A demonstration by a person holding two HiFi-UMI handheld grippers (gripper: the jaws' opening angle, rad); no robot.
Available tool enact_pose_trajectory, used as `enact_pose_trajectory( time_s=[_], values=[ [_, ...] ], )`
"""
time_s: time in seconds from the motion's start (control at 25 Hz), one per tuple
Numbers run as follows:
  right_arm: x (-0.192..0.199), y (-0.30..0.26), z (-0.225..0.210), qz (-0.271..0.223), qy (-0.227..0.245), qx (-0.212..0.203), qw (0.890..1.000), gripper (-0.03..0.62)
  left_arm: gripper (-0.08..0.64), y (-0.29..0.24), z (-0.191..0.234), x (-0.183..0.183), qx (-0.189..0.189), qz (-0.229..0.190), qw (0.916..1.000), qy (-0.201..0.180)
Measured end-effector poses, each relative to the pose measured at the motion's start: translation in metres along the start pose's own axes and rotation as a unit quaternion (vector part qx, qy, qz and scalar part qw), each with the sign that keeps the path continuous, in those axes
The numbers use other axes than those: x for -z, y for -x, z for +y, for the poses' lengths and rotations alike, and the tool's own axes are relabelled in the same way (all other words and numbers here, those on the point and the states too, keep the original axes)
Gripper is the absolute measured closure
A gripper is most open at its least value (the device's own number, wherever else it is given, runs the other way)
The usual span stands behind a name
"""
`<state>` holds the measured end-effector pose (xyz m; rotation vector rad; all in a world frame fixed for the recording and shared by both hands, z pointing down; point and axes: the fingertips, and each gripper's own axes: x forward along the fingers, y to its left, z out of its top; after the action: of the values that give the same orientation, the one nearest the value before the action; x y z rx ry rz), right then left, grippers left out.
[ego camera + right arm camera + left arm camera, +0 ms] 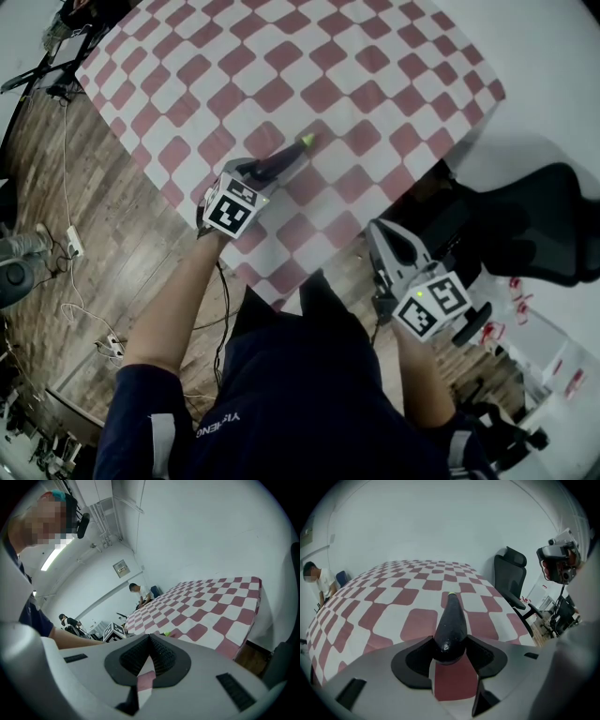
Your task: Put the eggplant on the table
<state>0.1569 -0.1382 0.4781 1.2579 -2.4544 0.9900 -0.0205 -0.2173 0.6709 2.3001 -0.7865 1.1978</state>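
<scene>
The left tongs (265, 172) (450, 640) are spread wide and clamped on the eggplant (286, 157) (451, 618). One dark pad presses each side of its thick rounded end, and the rest of it sticks out straight ahead past the fingertips. The tongs point steeply down over the bench (375, 56) (384, 604), near the edge closest to the person.

The right tongs (384, 231) (150, 637) are pressed together, ribbed pads meeting at their tips, with nothing between them. They hang off the bench's near corner, over the floor (56, 169), beside a black office chair (534, 225), and are well apart from the left tongs.

The eggplant is long and slim, a very dark purple that reads almost black, with a glossy skin that catches small glints of light at the gripped end. It narrows steadily away from the tongs to a small yellow-green tip. From the head view it lies slantwise above the red-and-white checked cloth that covers the bench, tip towards the middle of the bench. It is low over the cloth, but I cannot tell whether its underside touches it; the pads have it gripped either way.

At the bench's far side a person in a white top (318, 581) (139, 591) sits bent over it.
</scene>
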Motion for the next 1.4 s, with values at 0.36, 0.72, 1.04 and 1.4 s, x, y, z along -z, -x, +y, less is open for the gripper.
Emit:
enact_pose_trajectory(
  time_s=[0.36, 0.72, 1.04, 1.4],
  values=[
    [0.001, 0.004, -0.006, -0.002, -0.005, 0.007, 1.0, 0.58, 0.318, -0.009, -0.005, 0.01, -0.003, 0.052, 0.9986, -0.013],
    [0.003, 0.003, -0.007, 0.001, -0.005, 0.011, 1.0, 0.58, 0.291, -0.007, -0.008, 0.012, -0.002, 0.049, 0.9985, -0.023],
    [-0.014, 0.009, -0.001, -0.019, 0.01, 0.009, 1.0, 0.58, 0.279, 0.041, -0.008, -0.017, -0.022, -0.011, 0.9995, -0.022],
    [-0.044, 0.016, 0.017, -0.054, 0.034, 0.002, 0.998, 0.58, 0.282, 0.138, -0.021, -0.071, -0.037, -0.142, 0.9891, 0.016]
  ],
)
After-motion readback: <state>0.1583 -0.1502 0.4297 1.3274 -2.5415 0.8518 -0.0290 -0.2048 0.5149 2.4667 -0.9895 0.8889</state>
